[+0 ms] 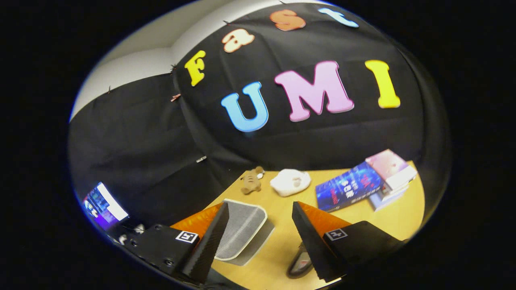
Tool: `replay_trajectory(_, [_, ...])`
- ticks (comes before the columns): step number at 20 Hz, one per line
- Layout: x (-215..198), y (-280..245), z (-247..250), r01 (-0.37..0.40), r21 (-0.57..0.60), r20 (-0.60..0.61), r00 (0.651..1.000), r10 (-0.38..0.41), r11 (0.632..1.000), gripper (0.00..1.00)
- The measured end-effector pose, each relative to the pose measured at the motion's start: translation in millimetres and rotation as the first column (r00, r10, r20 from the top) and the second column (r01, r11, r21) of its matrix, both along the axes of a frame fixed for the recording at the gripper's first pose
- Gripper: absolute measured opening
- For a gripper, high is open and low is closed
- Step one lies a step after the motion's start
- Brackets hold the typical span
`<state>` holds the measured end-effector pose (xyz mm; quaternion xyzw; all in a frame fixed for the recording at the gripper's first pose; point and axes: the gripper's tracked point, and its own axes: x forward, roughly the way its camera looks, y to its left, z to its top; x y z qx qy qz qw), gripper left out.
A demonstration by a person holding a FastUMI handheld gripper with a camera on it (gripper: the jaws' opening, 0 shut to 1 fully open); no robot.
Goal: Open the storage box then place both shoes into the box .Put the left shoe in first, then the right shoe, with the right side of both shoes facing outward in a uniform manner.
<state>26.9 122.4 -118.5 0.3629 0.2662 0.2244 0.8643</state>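
Hovering tilted above the wooden table (282,241), the gripper (260,235) has its fingers spread wide with nothing between them. A grey mesh shoe (242,229) lies just ahead of the left finger, partly hidden behind it; a dark shoe-like shape (300,264) peeks out low by the right finger (can't confirm). Storage box: can't tell where. Beyond sit a plush toy (252,180), a white object (290,182) and stacked books (363,183), near the far edge. Bare tabletop between the fingers gives room to move.

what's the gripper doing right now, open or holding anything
Gripper: open, holding nothing; fingers spread above the table, a grey mesh thing by the left finger.
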Motion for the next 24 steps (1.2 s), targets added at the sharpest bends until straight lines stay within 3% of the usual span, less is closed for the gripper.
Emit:
replay_trajectory(3, [-8, 40, -26, -0.094, 0.224, -0.143, 0.981, 0.128, 0.97, 0.97])
replay_trajectory(5, [-6, 64, -56, -0.13, 0.282, -0.201, 0.961, 0.191, 0.95, 0.97])
replay_trajectory(10, [-17, 127, -108, -0.179, 0.499, -0.32, 0.871, 0.372, 0.848, 0.97])
replay_trajectory(17, [-28, 179, -149, -0.142, 0.686, -0.371, 0.775, 0.511, 0.714, 0.97])
replay_trajectory(24, [-16, 199, -139, -0.049, 0.841, -0.324, 0.752, 0.574, 0.538, 0.95])
